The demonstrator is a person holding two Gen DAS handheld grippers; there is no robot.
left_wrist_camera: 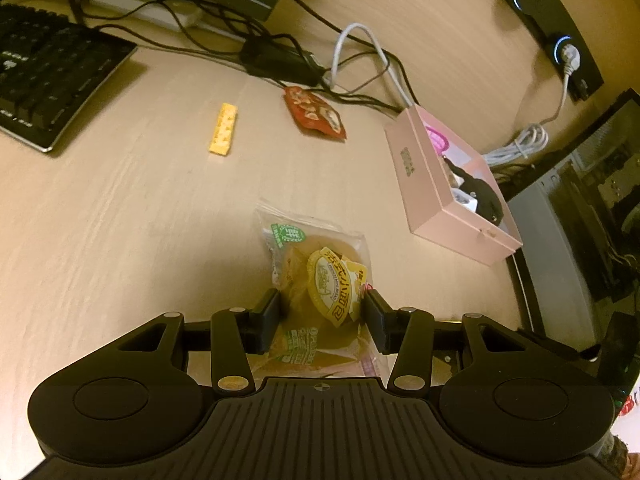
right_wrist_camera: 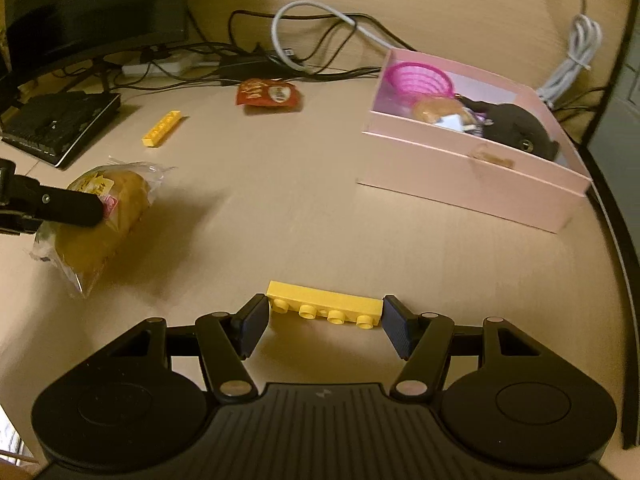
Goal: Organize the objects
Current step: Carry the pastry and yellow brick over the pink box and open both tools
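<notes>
Left gripper point(left_wrist_camera: 322, 312): its pads were pressed into both sides of a wrapped bread bun point(left_wrist_camera: 320, 280), partly closed on it; in the right wrist view the packet looked raised off the desk point(left_wrist_camera: 140, 208), probably so it could be carried.
Right gripper point(right_wrist_camera: 324, 320): it was clamped lengthwise on a yellow building brick point(right_wrist_camera: 324, 305), one pad at each end, studs facing the camera; gripping the short ends seemed the surest hold.
Pink box point(right_wrist_camera: 472, 172): open, at the right of the desk, with a pink basket point(right_wrist_camera: 420, 78), another bun and a dark item already inside. It looked like the collecting place, so both held things were likely bound there.
Still loose: a second yellow brick point(left_wrist_camera: 224, 130) and a red snack packet point(left_wrist_camera: 316, 114) lay apart near the cables point(left_wrist_camera: 280, 40), between the keyboard point(left_wrist_camera: 44, 76) and the box.
Writing: the bun's yellow label carried Chinese characters and a green round mark; I couldn't read them surely. The box's side print was too blurred.
</notes>
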